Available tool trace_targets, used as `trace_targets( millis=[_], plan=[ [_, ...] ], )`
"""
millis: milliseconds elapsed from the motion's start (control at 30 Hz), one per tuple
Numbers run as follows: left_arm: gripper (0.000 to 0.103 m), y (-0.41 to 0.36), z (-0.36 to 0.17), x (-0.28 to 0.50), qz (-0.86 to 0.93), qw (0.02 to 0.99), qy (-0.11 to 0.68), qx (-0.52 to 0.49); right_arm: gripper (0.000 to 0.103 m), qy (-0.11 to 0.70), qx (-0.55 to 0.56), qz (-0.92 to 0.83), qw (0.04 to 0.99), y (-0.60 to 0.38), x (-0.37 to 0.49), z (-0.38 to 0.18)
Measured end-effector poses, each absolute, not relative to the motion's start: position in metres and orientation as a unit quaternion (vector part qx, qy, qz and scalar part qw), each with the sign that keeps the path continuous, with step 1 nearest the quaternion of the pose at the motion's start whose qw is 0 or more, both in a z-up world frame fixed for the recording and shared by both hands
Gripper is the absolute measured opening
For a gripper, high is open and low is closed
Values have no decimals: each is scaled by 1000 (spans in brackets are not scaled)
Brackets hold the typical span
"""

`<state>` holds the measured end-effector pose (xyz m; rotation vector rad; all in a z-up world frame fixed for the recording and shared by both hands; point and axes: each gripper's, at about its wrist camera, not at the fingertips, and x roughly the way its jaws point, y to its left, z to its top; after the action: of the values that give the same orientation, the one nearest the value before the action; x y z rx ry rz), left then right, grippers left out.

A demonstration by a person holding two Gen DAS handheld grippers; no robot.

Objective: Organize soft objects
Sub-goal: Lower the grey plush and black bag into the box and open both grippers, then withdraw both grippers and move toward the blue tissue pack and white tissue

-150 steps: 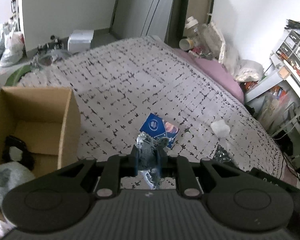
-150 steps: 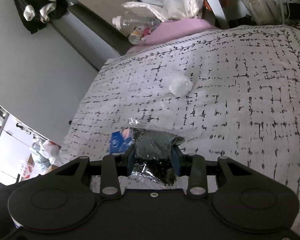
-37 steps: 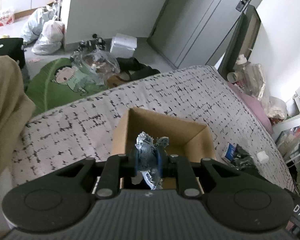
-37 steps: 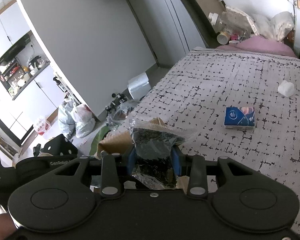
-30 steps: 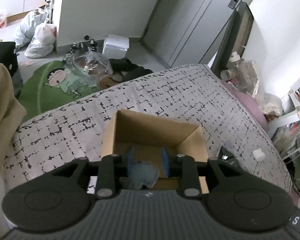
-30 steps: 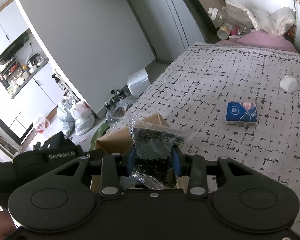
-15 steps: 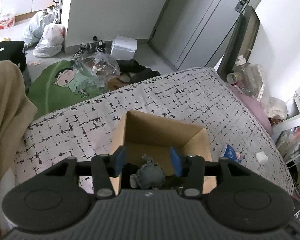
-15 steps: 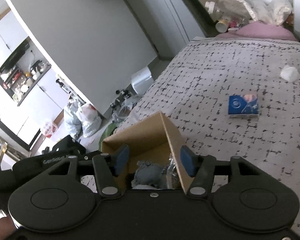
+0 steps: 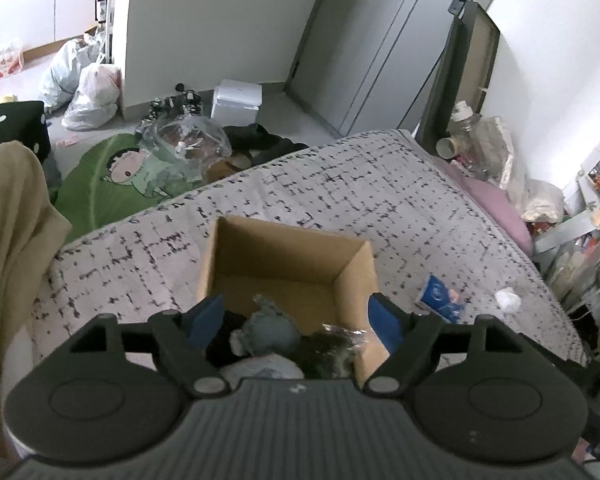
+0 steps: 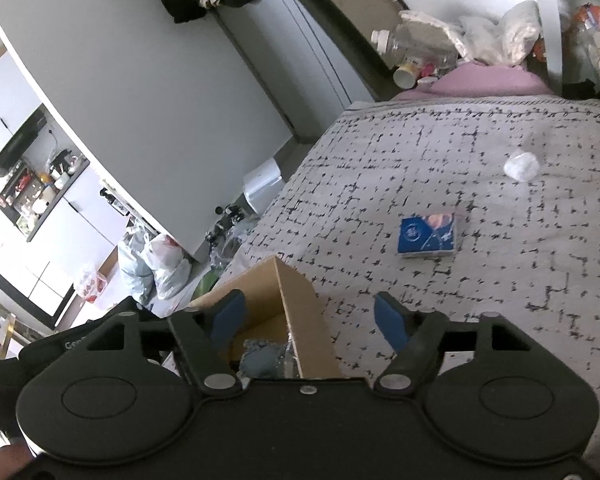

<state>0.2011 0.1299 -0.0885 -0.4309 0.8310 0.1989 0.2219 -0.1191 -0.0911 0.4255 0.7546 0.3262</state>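
An open cardboard box (image 9: 352, 268) sits on the patterned bed cover. Inside lie a blue-grey soft toy (image 9: 270, 330), a dark item in a clear plastic bag (image 9: 332, 350) and a pale grey soft item (image 9: 260, 368). My left gripper (image 9: 296, 316) is open and empty just above the box. My right gripper (image 10: 308, 318) is open and empty above the box's right wall (image 10: 300, 320); the toy shows there too (image 10: 260, 356). A blue packet (image 10: 428, 236) (image 9: 440, 296) and a white wad (image 10: 520, 166) (image 9: 508, 300) lie on the bed to the right.
The bed cover (image 9: 340, 184) stretches beyond the box. A beige cloth (image 9: 12, 220) hangs at the left. Bags, a green mat (image 9: 112, 184) and a white box (image 9: 236, 100) are on the floor. Bottles and clutter sit by a pink pillow (image 10: 484, 82).
Both grippers have opened and let go: the blue-grey toy and the bagged dark item dropped into the box. Both grippers have drawn back a little above it.
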Motion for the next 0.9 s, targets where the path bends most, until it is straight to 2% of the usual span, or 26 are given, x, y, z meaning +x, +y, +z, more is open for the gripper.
trace_targets(
  millis=[100, 200, 433, 900],
  plan=[
    [88, 119, -83, 200, 100, 891, 397, -194, 84, 356, 206, 154, 899, -130, 219, -87],
    [90, 109, -77, 199, 95, 893, 396, -191, 91, 347, 199, 156, 903, -140, 216, -83],
    [103, 85, -70, 198, 91, 897, 396, -175, 103, 340, 191, 157, 907, -161, 213, -75],
    [103, 50, -63, 202, 83, 902, 394, -155, 103, 336, 177, 147, 913, -197, 212, -73]
  ],
)
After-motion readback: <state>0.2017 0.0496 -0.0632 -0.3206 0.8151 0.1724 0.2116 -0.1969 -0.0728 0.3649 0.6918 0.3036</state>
